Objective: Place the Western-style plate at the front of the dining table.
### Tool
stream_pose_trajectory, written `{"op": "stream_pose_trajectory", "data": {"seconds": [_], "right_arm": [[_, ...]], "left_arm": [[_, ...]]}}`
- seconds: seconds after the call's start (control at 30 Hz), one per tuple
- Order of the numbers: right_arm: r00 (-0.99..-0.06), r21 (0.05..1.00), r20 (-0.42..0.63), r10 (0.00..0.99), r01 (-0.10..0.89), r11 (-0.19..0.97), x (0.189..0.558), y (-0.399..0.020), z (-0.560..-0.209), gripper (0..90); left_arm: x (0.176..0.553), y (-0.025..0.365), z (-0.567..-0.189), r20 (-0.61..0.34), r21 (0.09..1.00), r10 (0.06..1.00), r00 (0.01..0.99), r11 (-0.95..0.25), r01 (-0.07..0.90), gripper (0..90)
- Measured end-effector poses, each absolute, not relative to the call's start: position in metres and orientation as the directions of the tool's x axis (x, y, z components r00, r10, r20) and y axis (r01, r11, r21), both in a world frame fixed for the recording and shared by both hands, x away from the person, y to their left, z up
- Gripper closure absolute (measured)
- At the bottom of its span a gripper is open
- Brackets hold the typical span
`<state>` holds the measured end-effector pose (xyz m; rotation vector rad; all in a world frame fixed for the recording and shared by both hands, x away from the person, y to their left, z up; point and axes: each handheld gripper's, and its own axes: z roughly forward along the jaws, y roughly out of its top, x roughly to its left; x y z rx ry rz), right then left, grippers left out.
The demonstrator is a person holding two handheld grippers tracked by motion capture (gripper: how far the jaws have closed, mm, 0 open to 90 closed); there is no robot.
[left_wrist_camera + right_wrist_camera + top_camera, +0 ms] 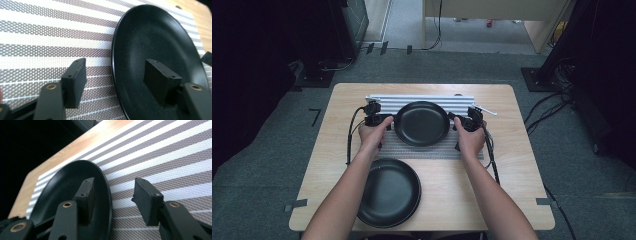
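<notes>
- Straddling the black plate's (421, 123) opposite rims, left gripper (120, 83) and right gripper (113, 196) are seen parted, pads off the rim.
- Plate is laid on striped placemat (432, 151) between both tools.

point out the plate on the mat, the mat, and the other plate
plate on mat (421, 123), high view, middle of its bowl
mat (50, 42), left gripper view, bare striped weave left of the plate
near plate (389, 192), high view, middle of its bowl
</notes>
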<state>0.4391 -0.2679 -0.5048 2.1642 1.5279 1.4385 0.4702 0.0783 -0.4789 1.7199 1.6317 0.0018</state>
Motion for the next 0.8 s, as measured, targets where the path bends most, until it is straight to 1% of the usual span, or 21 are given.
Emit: {"op": "stream_pose_trajectory", "data": {"seconds": [0.1, 0.13, 0.2, 0.23, 0.27, 0.33, 0.4, 0.5, 0.7, 0.73, 0.8], "right_arm": [[0.013, 0.596, 0.600, 0.800, 0.659, -0.458, 0.436, -0.270, -0.504, 50.0], [-0.031, 0.612, 0.595, 0.803, 0.666, -0.427, 0.433, -0.273, -0.505, 49.2], [-0.112, 0.681, 0.511, 0.852, 0.658, -0.322, 0.431, -0.275, -0.506, 47.5], [-0.129, 0.690, 0.489, 0.863, 0.662, -0.292, 0.430, -0.275, -0.506, 47.1], [-0.134, 0.688, 0.491, 0.861, 0.665, -0.289, 0.429, -0.276, -0.504, 45.0], [-0.146, 0.686, 0.490, 0.860, 0.673, -0.277, 0.425, -0.280, -0.501, 43.5], [-0.174, 0.720, 0.465, 0.868, 0.644, -0.257, 0.417, -0.284, -0.499, 38.7], [-0.197, 0.756, 0.410, 0.890, 0.620, -0.211, 0.407, -0.288, -0.495, 38.5], [-0.218, 0.769, 0.378, 0.899, 0.615, -0.174, 0.395, -0.290, -0.491, 35.5], [-0.232, 0.767, 0.366, 0.901, 0.624, -0.151, 0.390, -0.290, -0.490, 33.1], [-0.246, 0.776, 0.351, 0.903, 0.616, -0.134, 0.386, -0.291, -0.488, 31.5]], "left_arm": [[0.466, 0.081, -0.476, -0.472, 0.520, 0.857, 0.205, 0.082, 0.850, 28.4], [0.464, 0.083, -0.474, -0.464, 0.531, 0.859, 0.214, 0.076, 0.844, 27.3], [0.456, 0.087, -0.469, -0.438, 0.553, 0.867, 0.237, 0.052, 0.832, 24.6], [0.456, 0.087, -0.469, -0.438, 0.553, 0.867, 0.237, 0.052, 0.832, 23.4], [0.450, 0.091, -0.465, -0.384, 0.585, 0.885, 0.264, 0.012, 0.811, 22.6], [0.445, 0.095, -0.464, -0.346, 0.606, 0.898, 0.272, -0.007, 0.795, 20.6], [0.441, 0.102, -0.463, -0.342, 0.615, 0.899, 0.276, -0.008, 0.789, 19.3], [0.433, 0.110, -0.462, -0.347, 0.629, 0.895, 0.280, 0.001, 0.777, 18.2], [0.419, 0.118, -0.460, -0.337, 0.651, 0.893, 0.299, -0.009, 0.759, 16.8], [0.415, 0.120, -0.459, -0.336, 0.656, 0.892, 0.303, -0.009, 0.755, 16.8], [0.405, 0.123, -0.457, -0.323, 0.674, 0.891, 0.318, -0.018, 0.738, 16.7]]}}
